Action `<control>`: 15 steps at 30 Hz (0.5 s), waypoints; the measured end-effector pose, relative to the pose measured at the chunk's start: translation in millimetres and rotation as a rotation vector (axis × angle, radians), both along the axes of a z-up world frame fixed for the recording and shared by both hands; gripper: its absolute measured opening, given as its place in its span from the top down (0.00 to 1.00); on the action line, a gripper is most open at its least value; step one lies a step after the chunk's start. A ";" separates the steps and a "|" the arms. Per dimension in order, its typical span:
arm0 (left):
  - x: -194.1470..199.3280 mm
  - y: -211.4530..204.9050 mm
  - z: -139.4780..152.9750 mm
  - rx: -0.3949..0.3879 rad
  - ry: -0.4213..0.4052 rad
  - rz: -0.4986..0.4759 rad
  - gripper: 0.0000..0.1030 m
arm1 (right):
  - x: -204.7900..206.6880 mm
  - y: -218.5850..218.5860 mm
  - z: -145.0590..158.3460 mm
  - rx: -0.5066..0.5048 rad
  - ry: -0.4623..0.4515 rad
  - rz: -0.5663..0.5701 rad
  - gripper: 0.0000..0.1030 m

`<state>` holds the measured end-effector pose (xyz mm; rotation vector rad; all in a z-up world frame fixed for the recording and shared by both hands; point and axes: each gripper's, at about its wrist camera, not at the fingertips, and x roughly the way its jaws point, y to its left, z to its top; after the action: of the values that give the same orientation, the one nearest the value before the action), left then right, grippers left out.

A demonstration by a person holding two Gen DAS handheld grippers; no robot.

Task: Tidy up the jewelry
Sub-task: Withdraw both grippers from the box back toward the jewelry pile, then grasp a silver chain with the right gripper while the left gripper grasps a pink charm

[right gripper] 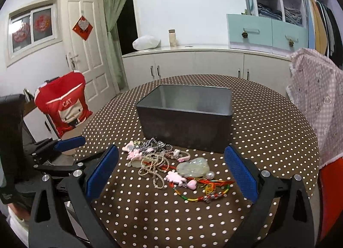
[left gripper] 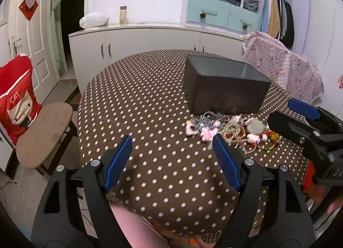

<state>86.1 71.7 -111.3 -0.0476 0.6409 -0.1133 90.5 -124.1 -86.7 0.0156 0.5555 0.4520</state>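
My blue-padded left gripper [left gripper: 171, 147] and right gripper [right gripper: 171, 158] both hang spread apart, empty. The tangled heap of pink, green and corded jewelry [right gripper: 171, 168] lies against the dark rectangular box [right gripper: 186, 117]. A red chair cover [right gripper: 64, 108] reads "CAT".

White cabinets [right gripper: 193, 61], door [right gripper: 85, 50], wardrobe [right gripper: 300, 12].

Black hand-held gripper [right gripper: 171, 162] frames, ribbed blue pads [right gripper: 102, 172].
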 end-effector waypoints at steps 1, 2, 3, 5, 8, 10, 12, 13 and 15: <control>-1.1 2.4 -2.2 -0.007 0.006 0.003 0.26 | -0.8 3.1 -1.8 -0.007 -0.003 0.008 0.08; -2.3 4.7 -4.3 -0.012 0.011 0.008 0.26 | -1.4 6.8 -3.8 -0.015 -0.006 0.018 0.08; -3.1 6.4 -5.8 -0.012 0.014 0.013 0.26 | -2.4 10.0 -5.6 -0.020 -0.008 0.025 0.08; -5.0 9.2 -8.0 -0.009 0.014 0.022 0.26 | -3.4 16.1 -10.2 -0.020 -0.004 0.049 0.12; -8.9 12.8 -10.6 -0.005 0.005 0.034 0.26 | -2.0 21.6 -18.1 0.003 0.024 0.086 0.33; -10.9 15.7 -11.8 -0.009 -0.001 0.037 0.26 | -0.2 25.2 -21.6 0.006 0.042 0.101 0.46; -12.3 18.0 -13.3 -0.014 -0.002 0.038 0.26 | 1.7 29.6 -24.9 -0.002 0.059 0.107 0.59; -12.5 19.1 -14.0 -0.018 -0.002 0.039 0.26 | 3.8 32.2 -27.0 -0.007 0.073 0.112 0.65; -12.0 20.3 -15.3 -0.027 -0.001 0.039 0.26 | 6.7 34.8 -29.3 -0.014 0.087 0.108 0.66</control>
<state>74.2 92.0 -126.6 -0.0862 0.6373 -0.0840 97.2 -89.2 -116.0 -0.0083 0.6476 0.5545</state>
